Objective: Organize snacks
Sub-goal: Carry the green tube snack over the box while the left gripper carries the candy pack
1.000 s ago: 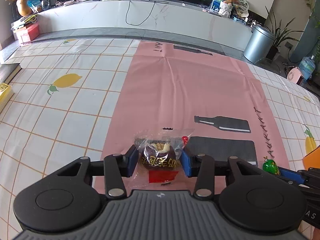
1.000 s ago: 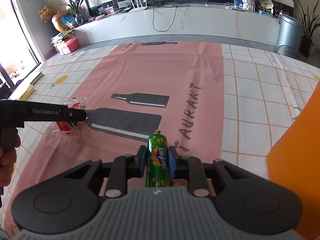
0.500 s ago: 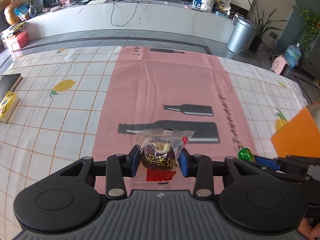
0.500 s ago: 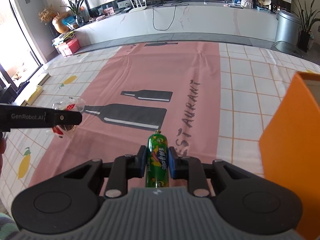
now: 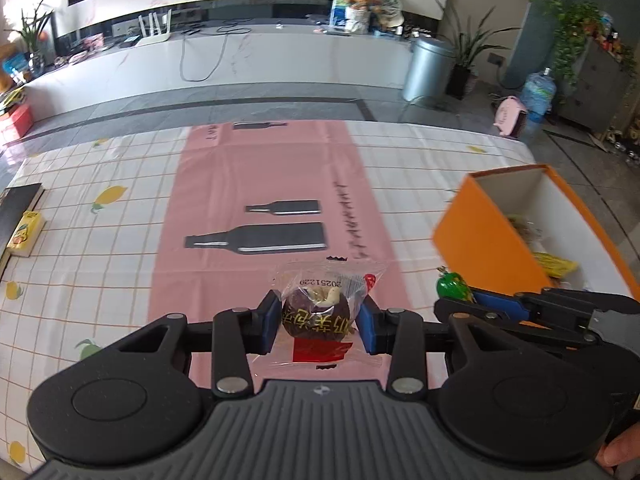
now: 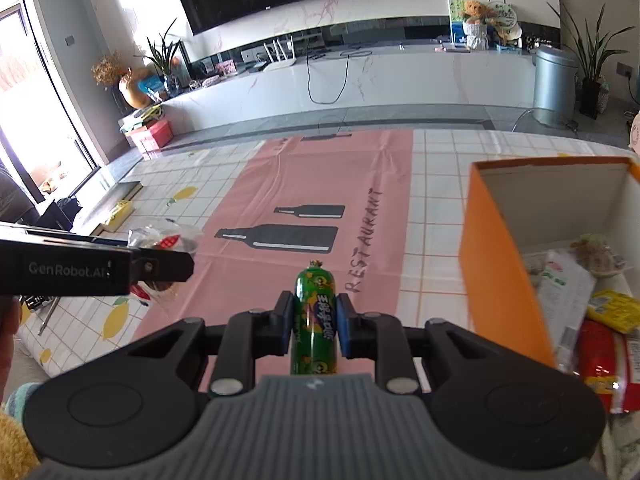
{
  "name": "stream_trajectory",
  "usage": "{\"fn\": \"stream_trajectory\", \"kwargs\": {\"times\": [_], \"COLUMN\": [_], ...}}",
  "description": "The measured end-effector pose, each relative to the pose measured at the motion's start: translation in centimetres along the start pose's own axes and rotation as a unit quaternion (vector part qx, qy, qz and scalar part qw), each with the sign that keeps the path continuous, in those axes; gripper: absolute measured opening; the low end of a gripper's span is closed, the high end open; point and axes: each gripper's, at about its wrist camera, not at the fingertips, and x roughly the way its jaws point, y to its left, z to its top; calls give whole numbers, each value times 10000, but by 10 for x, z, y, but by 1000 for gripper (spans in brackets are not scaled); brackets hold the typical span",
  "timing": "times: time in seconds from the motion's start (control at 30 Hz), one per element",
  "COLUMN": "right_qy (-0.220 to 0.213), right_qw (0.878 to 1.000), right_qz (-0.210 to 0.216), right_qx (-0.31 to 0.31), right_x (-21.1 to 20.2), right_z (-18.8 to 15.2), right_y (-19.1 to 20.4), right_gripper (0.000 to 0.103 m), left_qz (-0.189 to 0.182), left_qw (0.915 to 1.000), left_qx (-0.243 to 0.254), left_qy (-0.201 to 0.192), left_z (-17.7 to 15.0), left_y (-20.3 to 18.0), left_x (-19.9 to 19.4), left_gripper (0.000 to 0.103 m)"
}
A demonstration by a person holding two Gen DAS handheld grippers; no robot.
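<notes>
Left wrist view: left claw (image 5: 316,318) pinches one wrapped date snack (image 5: 318,312); right claw (image 6: 314,320) pinches one green sausage stick (image 6: 314,320) beside one orange box (image 6: 496,264).

Ahead of us the pink runner (image 5: 260,184) on the bench (image 5: 100,248) lies bare. On our right the orange box (image 6: 496,264) wall blocks the way; its open top is clear, though snack packets (image 6: 600,344) crowd the floor inside.
</notes>
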Motion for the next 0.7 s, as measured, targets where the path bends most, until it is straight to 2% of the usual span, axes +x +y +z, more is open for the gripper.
{"fn": "stream_trajectory", "kwargs": {"times": [0.17, 0.3, 0.53, 0.7], "right_qy": [-205, -289, -182, 33], "right_qw": [9998, 9990, 9965, 9945], "right_qz": [-83, -334, -814, -1046], "right_qx": [26, -11, 74, -71], "right_x": [-44, -78, -118, -119], "right_z": [-6, -9, -15, -16], "right_y": [-22, -53, -120, -162], "right_gripper": [19, 19, 19, 19], "left_qz": [-487, -792, -1278, -1410], "left_qw": [9985, 9948, 9814, 9680], "left_qx": [228, 647, 1428, 2045], "left_qy": [45, 31, 68, 364], "left_z": [-3, 2, 18, 26], "left_y": [-42, -86, -165, -210], "left_x": [-7, -7, 9, 41], "left_gripper": [44, 44, 44, 44]}}
